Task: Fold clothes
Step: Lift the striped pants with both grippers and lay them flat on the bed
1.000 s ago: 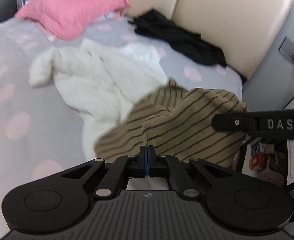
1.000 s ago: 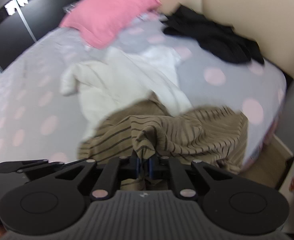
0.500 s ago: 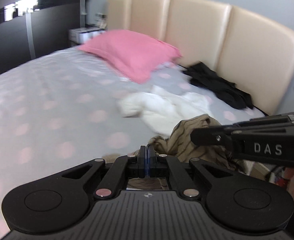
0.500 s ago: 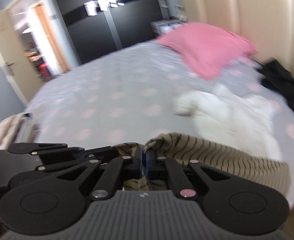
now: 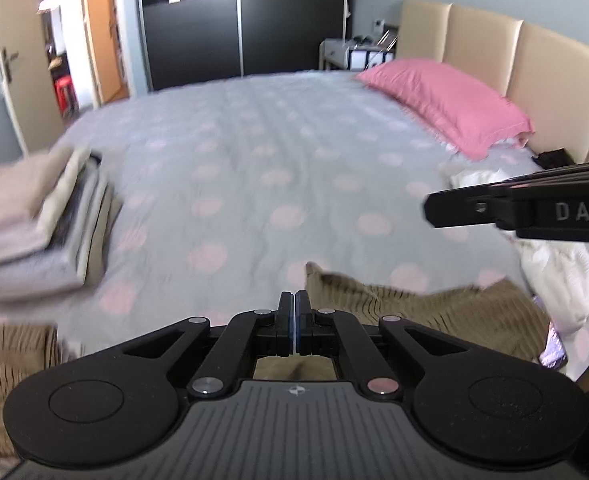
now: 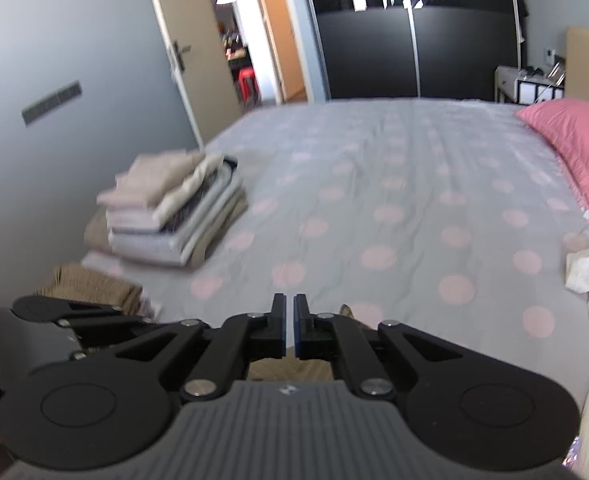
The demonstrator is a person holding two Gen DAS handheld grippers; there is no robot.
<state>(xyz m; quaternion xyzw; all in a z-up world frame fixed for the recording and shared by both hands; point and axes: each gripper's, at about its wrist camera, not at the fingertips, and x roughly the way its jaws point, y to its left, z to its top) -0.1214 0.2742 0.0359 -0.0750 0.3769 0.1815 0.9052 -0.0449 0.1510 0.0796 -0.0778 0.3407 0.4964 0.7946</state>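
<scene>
A folded stack (image 6: 170,216) sat far left on the bed (image 5: 254,152); both claws, left (image 5: 295,312) and right (image 6: 289,320), pinched the striped garment (image 5: 414,312), unfolded; white clothes (image 5: 558,280) waited.

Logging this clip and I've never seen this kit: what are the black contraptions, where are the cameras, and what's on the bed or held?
A person holds a black two-finger gripper in each hand, each with a camera looking along its fingers. One picture is from the left gripper, one from the right gripper. On the grey pink-dotted bedspread lie a stack of folded clothes, a pink pillow and a crumpled white garment. Both grippers are shut, apparently pinching the tan striped garment.
</scene>
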